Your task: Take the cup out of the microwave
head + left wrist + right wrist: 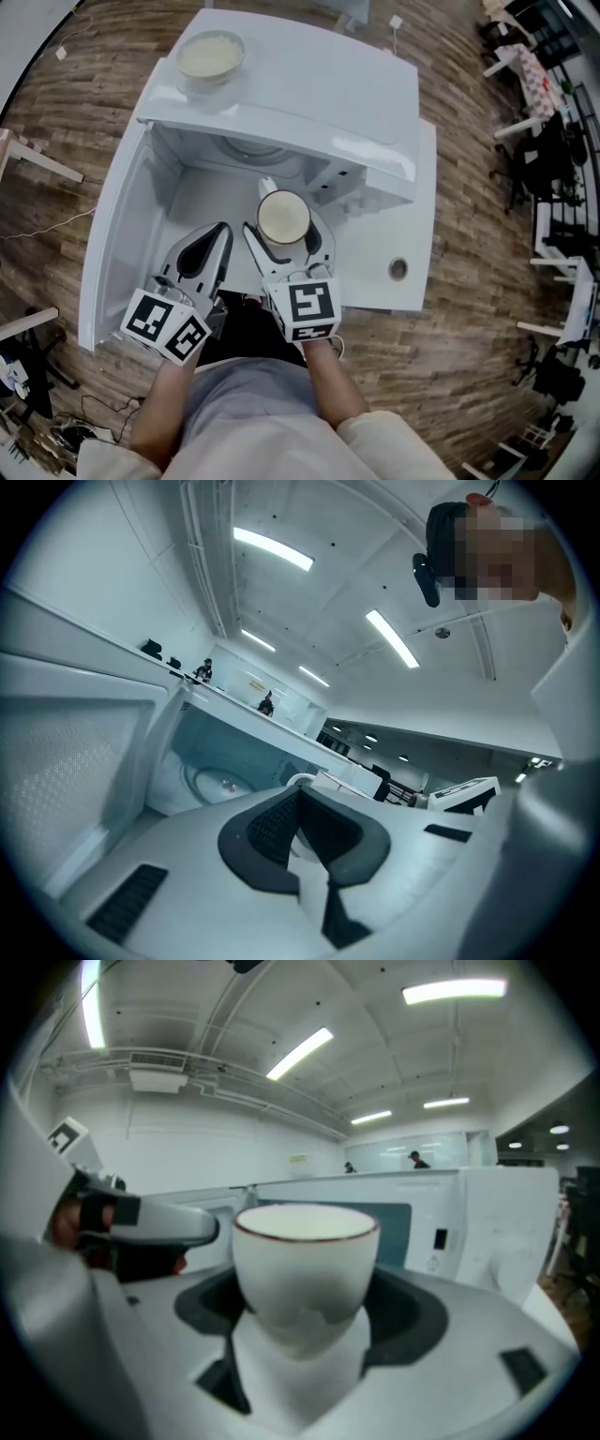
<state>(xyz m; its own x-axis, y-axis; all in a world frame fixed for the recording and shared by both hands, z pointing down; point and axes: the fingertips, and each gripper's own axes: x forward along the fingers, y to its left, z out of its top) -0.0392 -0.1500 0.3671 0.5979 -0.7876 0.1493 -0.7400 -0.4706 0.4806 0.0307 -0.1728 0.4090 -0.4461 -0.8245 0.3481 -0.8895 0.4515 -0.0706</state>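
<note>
Two grippers here: right gripper (pixel 283 240) is clamped around the small white brown-rimmed ceramic cup (pixel 283 217), just outside the boxy white microwave (pixel 309 94); left gripper (pixel 216 240) is closed on nothing.

- The white microwave's open cavity (pixel 199 199) lay wide before me, and its bare floor left of the jaws gave room to pass.
- The swung-open white door (pixel 108 234) walled off the left, close beside my left gripper (pixel 214 239), whose jaws were pressed together.
- The white round cup with a dark rim (pixel 283 217) filled my right gripper (pixel 286 234), clamped between its jaws.
- Only a narrow slot ran between the two grippers.
- The white control-panel side (pixel 375 202) blocked the right.
- The microwave's flat top (pixel 300 84) overhung the opening; the cream bowl (pixel 211 56) on it stood well clear.
</note>
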